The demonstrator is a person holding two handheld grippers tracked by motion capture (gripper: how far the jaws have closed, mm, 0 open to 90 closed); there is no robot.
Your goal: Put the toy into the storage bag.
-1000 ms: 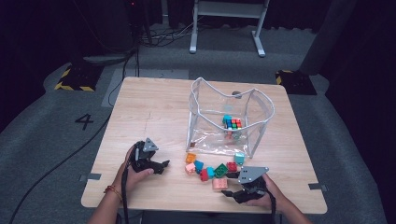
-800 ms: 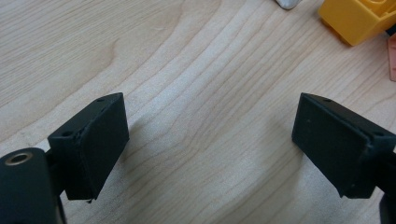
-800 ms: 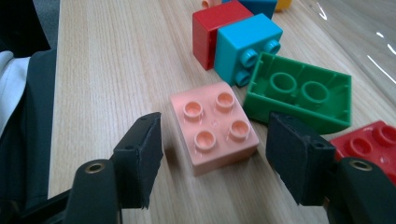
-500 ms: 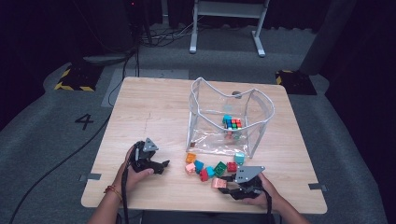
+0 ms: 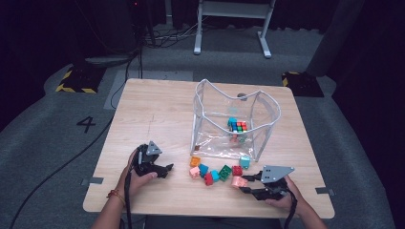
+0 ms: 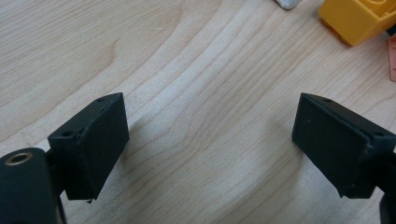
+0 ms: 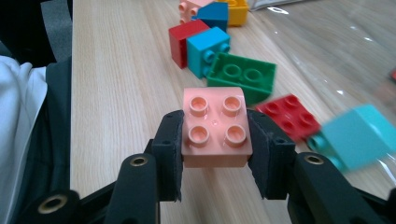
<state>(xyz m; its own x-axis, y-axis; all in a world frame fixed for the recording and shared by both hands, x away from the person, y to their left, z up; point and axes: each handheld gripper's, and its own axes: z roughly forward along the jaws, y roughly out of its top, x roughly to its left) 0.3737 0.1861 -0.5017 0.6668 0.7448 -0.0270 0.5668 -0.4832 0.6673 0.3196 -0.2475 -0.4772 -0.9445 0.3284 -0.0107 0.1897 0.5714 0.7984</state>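
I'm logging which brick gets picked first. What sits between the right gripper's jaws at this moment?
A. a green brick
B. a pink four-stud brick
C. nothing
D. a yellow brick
B: in the right gripper view, the right gripper has both black pads pressed against the sides of the pink four-stud brick, while the green brick lies on the table beyond it.
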